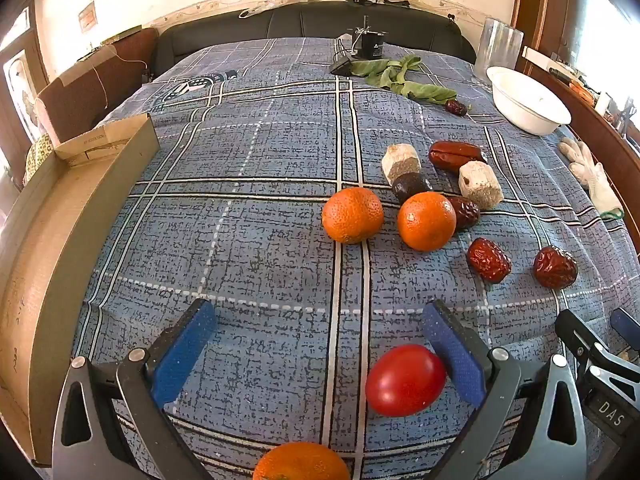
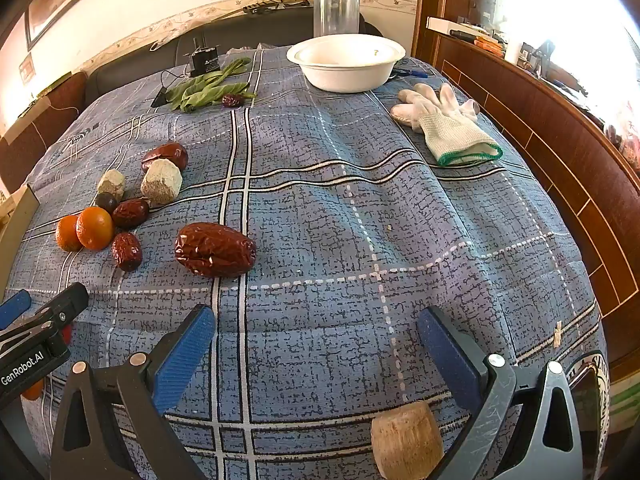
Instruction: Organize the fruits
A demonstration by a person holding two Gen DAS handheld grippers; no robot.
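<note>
Fruit lies scattered on a blue checked cloth (image 1: 260,168). My left gripper (image 1: 320,332) is open above the cloth; a red tomato (image 1: 405,380) lies just inside its right pad, untouched. An orange (image 1: 300,462) peeks in at the bottom edge. Farther off sit two oranges (image 1: 352,215) (image 1: 426,221), several red dates (image 1: 489,260) (image 1: 555,267) and pale chunks (image 1: 480,185). My right gripper (image 2: 316,340) is open too, with nothing between its pads. A big red date (image 2: 215,249) lies ahead of it on the left. A pale chunk (image 2: 406,440) sits near its right finger.
A white bowl (image 2: 346,65) stands at the far side, with a clear glass (image 2: 336,12) behind it. White gloves (image 2: 444,124) lie at the right. Green leaves (image 2: 208,88) and a black device (image 2: 205,62) lie far off. A cardboard box (image 1: 60,216) borders the left edge.
</note>
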